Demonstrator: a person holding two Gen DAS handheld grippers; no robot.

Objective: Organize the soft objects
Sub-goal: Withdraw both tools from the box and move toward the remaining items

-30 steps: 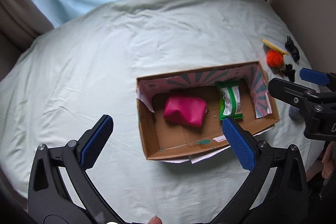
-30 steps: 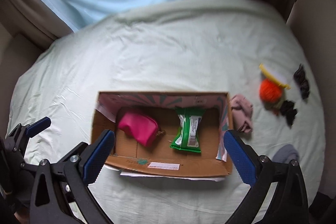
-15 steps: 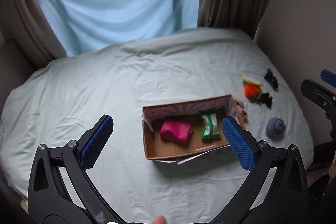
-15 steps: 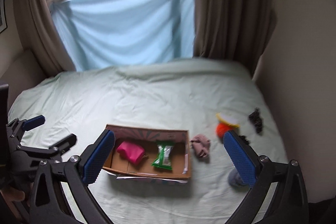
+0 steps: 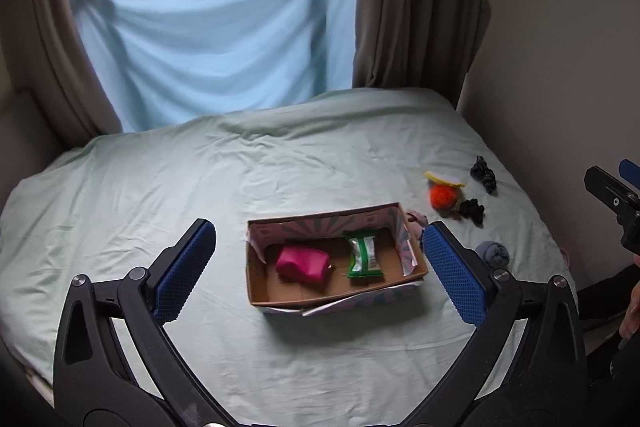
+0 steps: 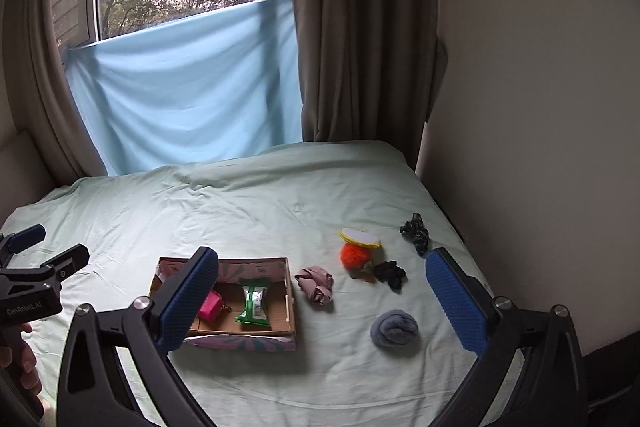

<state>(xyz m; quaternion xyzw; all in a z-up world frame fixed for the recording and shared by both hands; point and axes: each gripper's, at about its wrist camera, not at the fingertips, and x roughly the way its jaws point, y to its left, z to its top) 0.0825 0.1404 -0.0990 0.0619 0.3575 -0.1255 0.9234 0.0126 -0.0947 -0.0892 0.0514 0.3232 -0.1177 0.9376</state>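
Note:
An open cardboard box (image 5: 256,291) (image 6: 291,311) lies on the bed and holds a pink pouch (image 5: 302,264) (image 6: 211,307) and a green packet (image 5: 363,259) (image 6: 254,305). To its right lie a pink cloth bundle (image 6: 317,283), a rolled grey sock (image 6: 395,327) (image 5: 493,253), an orange pom-pom (image 6: 355,255) (image 5: 442,195), a yellow-rimmed pad (image 6: 360,237) and two dark scrunchies (image 6: 416,233) (image 6: 390,273). My left gripper (image 5: 318,269) hangs open, back from the box, empty. My right gripper (image 6: 322,301) is open and empty too.
The pale green bed sheet (image 5: 160,187) covers the whole surface, with bare room left of the box. A wall (image 6: 520,107) borders the bed's right side. A blue cloth (image 6: 188,87) and brown curtains (image 6: 360,27) hang at the window behind. A hand (image 6: 20,355) grips the left tool.
Both grippers have pulled up and back from the box, so the box looks smaller and the window and wall have come into view. Both stay open and empty.

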